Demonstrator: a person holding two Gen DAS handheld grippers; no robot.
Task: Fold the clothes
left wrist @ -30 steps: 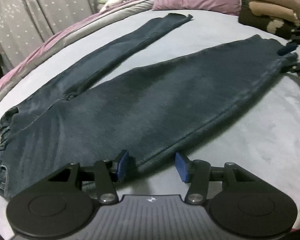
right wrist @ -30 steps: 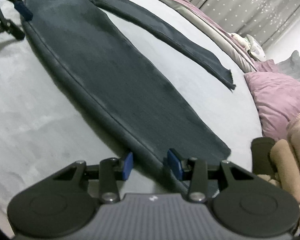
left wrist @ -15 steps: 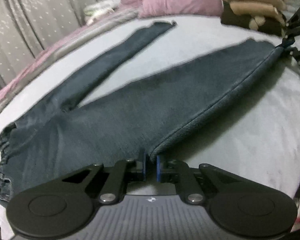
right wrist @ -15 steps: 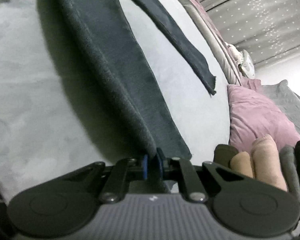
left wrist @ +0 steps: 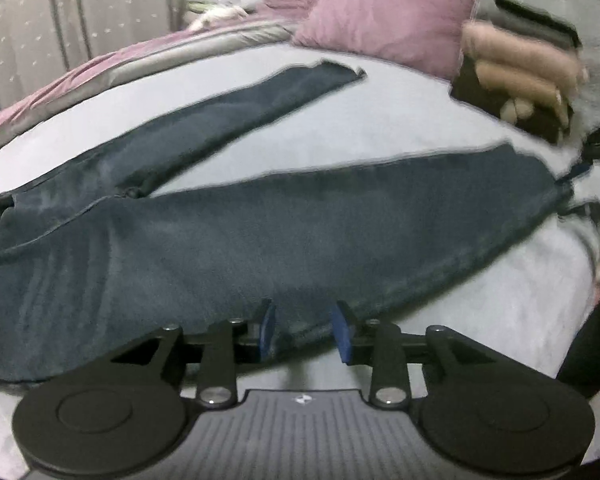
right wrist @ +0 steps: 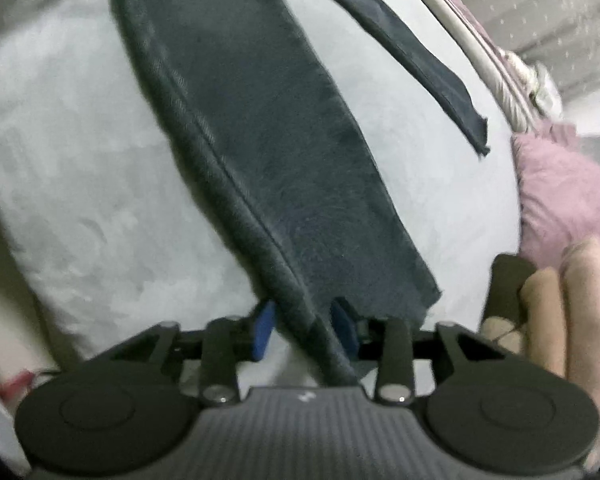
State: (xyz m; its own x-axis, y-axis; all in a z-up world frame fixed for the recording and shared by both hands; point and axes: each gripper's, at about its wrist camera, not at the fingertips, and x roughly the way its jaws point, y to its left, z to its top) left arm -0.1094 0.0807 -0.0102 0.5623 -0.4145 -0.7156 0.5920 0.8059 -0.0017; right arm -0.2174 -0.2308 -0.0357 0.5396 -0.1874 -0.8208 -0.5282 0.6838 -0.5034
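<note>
Dark blue jeans (left wrist: pixel 300 232) lie spread on the pale grey bed cover (left wrist: pixel 380 128), waistband at the left and the two legs splayed apart. My left gripper (left wrist: pixel 305 330) is at the near edge of the near leg. Its jaws are opening, and denim lies between the blue pads without being pressed. In the right wrist view the same leg (right wrist: pixel 268 128) runs away from my right gripper (right wrist: pixel 304 330), which sits by the hem. Its jaws are opening too, with the side seam passing loosely between them. The far leg (right wrist: pixel 412 52) lies flat beyond.
A pink pillow (left wrist: pixel 388 16) and a stack of folded beige and dark clothes (left wrist: pixel 516 80) sit at the head of the bed, close to the near leg's hem. Spotted grey curtains (left wrist: pixel 60 20) hang behind. The pillow (right wrist: pixel 560 192) and stack (right wrist: pixel 560 308) are right of the right gripper.
Both grippers closed on the near leg's edge and raised it half a second ago. Now both sets of pads stand apart again and the edge lies lower.
</note>
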